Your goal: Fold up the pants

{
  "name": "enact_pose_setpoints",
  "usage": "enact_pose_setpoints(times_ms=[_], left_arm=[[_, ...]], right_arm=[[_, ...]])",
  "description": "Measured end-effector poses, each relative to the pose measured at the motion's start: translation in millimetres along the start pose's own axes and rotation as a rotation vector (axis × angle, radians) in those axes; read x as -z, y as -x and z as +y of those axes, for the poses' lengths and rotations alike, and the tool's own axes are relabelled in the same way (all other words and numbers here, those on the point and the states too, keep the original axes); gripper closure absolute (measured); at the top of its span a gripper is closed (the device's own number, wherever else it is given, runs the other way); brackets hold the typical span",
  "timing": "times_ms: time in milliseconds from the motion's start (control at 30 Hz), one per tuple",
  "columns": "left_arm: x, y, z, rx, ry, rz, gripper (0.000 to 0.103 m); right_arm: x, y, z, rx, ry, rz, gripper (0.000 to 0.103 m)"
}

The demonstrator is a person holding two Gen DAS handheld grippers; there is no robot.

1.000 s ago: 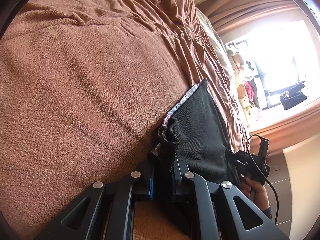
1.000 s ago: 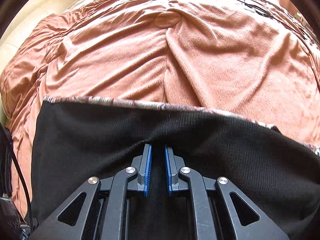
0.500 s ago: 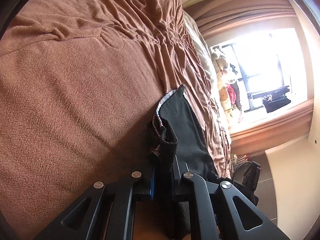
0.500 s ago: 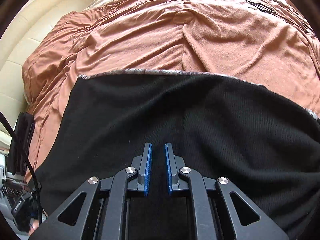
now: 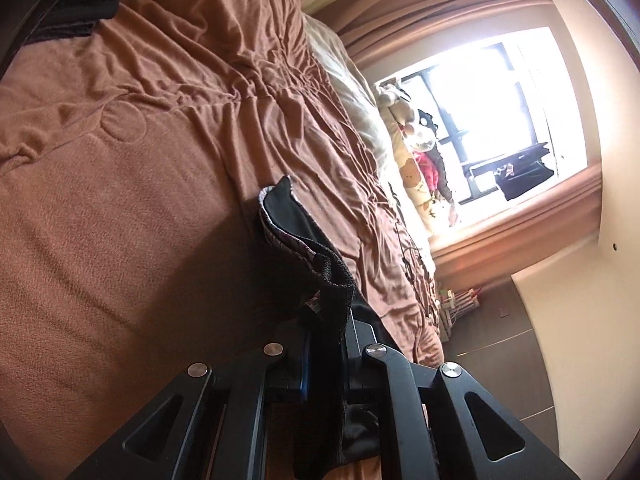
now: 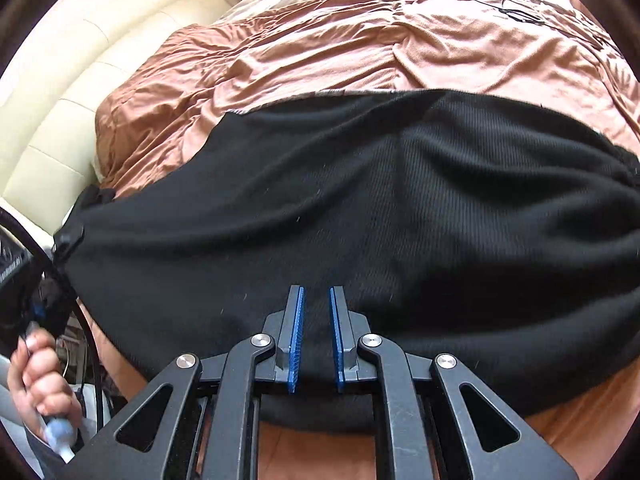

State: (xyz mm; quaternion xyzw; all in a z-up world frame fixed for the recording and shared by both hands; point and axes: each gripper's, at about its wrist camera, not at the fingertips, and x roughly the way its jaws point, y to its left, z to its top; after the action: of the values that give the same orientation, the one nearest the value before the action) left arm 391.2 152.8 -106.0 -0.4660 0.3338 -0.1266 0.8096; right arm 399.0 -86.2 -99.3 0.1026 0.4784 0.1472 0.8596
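Note:
The black pants (image 6: 400,208) hang wide across the right wrist view, above the brown blanket (image 6: 320,40) on the bed. My right gripper (image 6: 316,312) is shut on a fold of the pants near their lower edge. In the left wrist view my left gripper (image 5: 326,344) is shut on a bunched edge of the pants (image 5: 296,220), whose patterned inner band shows. The right wrist view also shows a hand (image 6: 36,376) on the left gripper's handle, at the cloth's left corner.
A cream padded headboard (image 6: 60,100) stands at the left of the bed. In the left wrist view a bright window (image 5: 500,120) has soft toys (image 5: 416,168) on its sill. Dark floor (image 5: 500,320) lies beyond the bed's edge. Another dark cloth (image 5: 88,4) lies far off on the blanket.
Both grippers have carried the pants up and across the bed. The black cloth now covers more of the right wrist view. The left view has risen and swung toward the window.

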Motion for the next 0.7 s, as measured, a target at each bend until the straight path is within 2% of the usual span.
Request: enact_pose_setpoints(times_ms=[300, 433, 567, 700], left_arm=[[-5.9, -9.6, -52.8, 0.032, -0.096, 0.028, 0.092], [-3.5, -18.6, -76.1, 0.047, -0.141, 0.049, 0.092], [-1.1, -27.8, -103.1, 0.063, -0.194, 0.066, 0.092], [6.1, -39.9, -127.5, 0.089, -0.232, 0.090, 0.092]], right_arm=[[36.3, 0.0, -9.9, -0.107, -0.078, 0.006, 0.094], [39.5, -0.8, -19.2, -0.131, -0.102, 0.036, 0.094], [37.9, 24.3, -39.0, -0.171, -0.130, -0.016, 0.094], [39.5, 53.9, -64.9, -0.165, -0.155, -0.067, 0.091]])
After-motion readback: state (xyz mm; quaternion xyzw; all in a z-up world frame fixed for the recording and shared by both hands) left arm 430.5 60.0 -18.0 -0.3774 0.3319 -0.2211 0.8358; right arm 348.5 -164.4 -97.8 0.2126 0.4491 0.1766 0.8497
